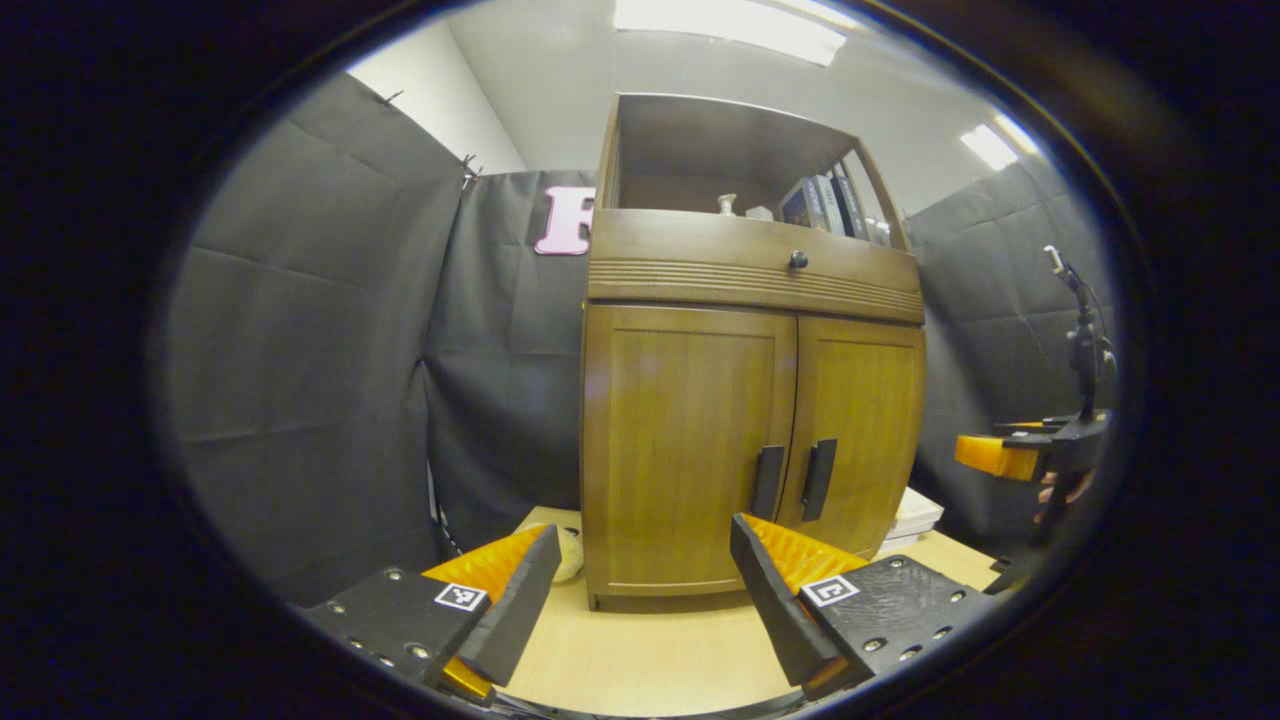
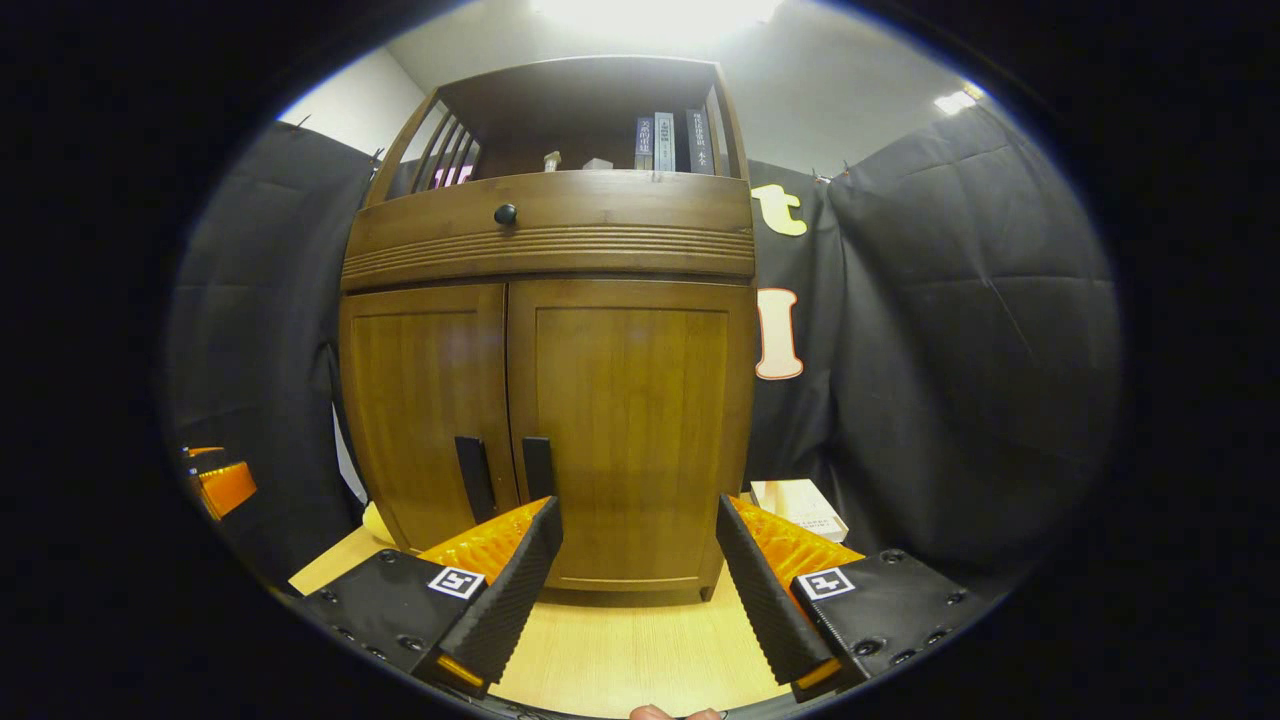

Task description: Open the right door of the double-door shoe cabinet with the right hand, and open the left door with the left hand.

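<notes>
Where the pale wood-grain table (image 2: 610,650) meets the draped black cloth walls, the shoe cabinet (image 2: 550,330) stands upright, taller than it is wide, its front facing both grippers. White ceiling and bright light panels show above the cabinet. It is brown wood with a smooth, slightly glossy finish; a grooved band runs under the drawer (image 2: 560,215), which carries a small round dark knob (image 2: 506,214). Below the drawer, the left door (image 1: 690,440) and right door (image 2: 635,420) are flat framed panels, both closed, each with a dark vertical bar handle beside the centre seam: left handle (image 1: 768,482), right handle (image 2: 538,467). Books (image 2: 665,140) stand on the open shelf on top of the cabinet. A white box (image 2: 800,508) lies on the table just right of the cabinet's base. In front of the cabinet, the left gripper (image 1: 642,545) is spread wide with nothing between its ridged fingers, and the right gripper (image 2: 638,520) is likewise wide apart and holds nothing.
</notes>
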`<action>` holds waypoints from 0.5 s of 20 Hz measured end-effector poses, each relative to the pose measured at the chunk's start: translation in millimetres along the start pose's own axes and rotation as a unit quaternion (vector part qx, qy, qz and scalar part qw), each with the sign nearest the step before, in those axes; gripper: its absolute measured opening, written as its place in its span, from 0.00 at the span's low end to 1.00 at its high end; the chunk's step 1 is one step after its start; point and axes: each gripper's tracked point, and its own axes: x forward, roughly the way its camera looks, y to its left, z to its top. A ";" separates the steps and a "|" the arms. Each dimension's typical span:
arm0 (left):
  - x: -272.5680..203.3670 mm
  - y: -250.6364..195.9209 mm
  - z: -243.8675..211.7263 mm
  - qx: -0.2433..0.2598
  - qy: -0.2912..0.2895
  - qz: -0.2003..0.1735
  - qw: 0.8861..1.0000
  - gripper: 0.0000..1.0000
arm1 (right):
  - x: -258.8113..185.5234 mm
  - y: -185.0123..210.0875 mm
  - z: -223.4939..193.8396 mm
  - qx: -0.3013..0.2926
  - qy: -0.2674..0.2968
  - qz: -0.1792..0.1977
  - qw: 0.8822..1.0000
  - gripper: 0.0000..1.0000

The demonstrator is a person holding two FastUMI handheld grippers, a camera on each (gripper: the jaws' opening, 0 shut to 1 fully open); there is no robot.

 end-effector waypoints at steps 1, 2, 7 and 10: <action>-0.1 0.5 0.4 0.002 0.000 0.001 1.000 1.00 | 3.0 2.2 3.4 0.004 -0.004 0.003 1.000 0.98; 0.2 0.2 0.0 0.002 0.001 0.001 1.000 1.00 | 7.0 4.2 7.8 0.006 -0.007 0.003 1.000 0.98; -0.8 0.3 -0.2 -0.026 0.012 0.005 1.000 1.00 | 28.7 31.0 13.0 0.027 -0.001 0.025 0.999 0.93; -5.2 -2.9 -8.0 -0.048 0.007 0.007 0.999 1.00 | 43.8 47.6 19.9 0.025 -0.004 0.041 0.999 0.93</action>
